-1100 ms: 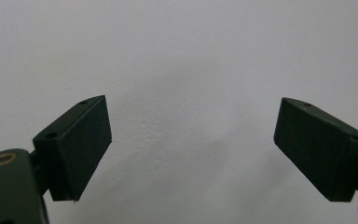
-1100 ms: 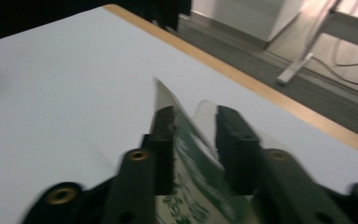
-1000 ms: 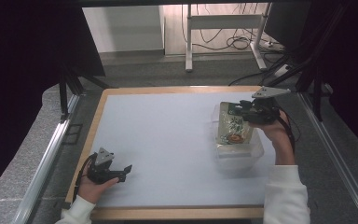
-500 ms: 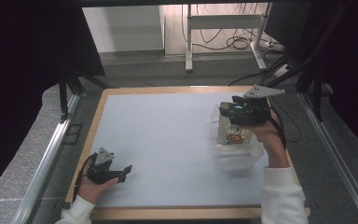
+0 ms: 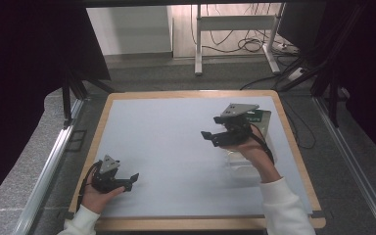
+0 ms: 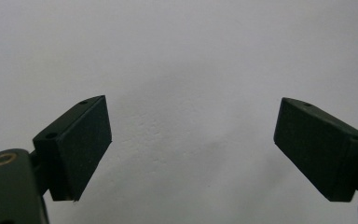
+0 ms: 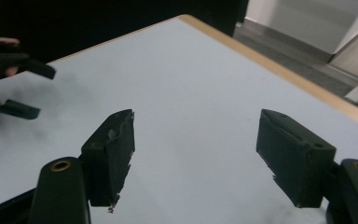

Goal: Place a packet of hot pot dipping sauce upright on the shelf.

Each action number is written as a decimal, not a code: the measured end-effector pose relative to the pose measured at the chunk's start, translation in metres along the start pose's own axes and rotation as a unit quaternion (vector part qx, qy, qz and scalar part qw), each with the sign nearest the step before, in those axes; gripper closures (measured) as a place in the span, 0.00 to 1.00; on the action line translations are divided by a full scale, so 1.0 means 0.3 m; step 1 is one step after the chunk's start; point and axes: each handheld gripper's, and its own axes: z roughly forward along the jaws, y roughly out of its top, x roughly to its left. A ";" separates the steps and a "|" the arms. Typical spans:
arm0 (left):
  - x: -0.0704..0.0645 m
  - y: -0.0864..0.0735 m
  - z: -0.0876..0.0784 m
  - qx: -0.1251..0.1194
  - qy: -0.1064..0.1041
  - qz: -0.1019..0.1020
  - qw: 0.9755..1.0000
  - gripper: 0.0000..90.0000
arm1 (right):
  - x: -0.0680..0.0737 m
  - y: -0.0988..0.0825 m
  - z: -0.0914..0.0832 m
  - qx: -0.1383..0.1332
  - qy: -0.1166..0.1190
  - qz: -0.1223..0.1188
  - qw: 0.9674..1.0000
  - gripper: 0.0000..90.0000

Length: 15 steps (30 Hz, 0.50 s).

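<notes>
High view: the table, a pale blue-grey sheet in a wooden frame, takes the middle of the frame. The left gripper sits at the lower left, low over the sheet in the person's left hand, its jaws apart with nothing between them. The right gripper is right of centre, held in the right hand with a white sleeve running to the bottom edge; it points toward the left of the frame and is released, its jaws having just been opening, with nothing between them. The clear plastic container lies on the sheet just behind and below that hand, at the right side of the table, with a green-labelled part showing at its far end near the table's right edge.

Left gripper view: both black pads stand wide apart at the lower corners, over bare pale sheet.

Right gripper view: the pads are spread at the bottom, empty, above the sheet; the wooden edge runs diagonally across the upper right, and the left gripper shows at the upper left edge.
</notes>
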 end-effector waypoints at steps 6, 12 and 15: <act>-0.001 0.001 0.000 0.000 -0.002 0.002 1.000 0.12 | 0.086 -0.037 0.064 0.016 0.028 0.002 0.999 0.31; 0.000 0.000 -0.001 0.000 -0.003 0.001 1.000 0.12 | 0.156 -0.089 0.125 0.026 0.037 0.013 0.999 0.31; 0.001 0.000 -0.001 0.003 -0.004 0.003 1.000 0.12 | 0.198 -0.128 0.159 0.041 0.041 0.014 0.998 0.31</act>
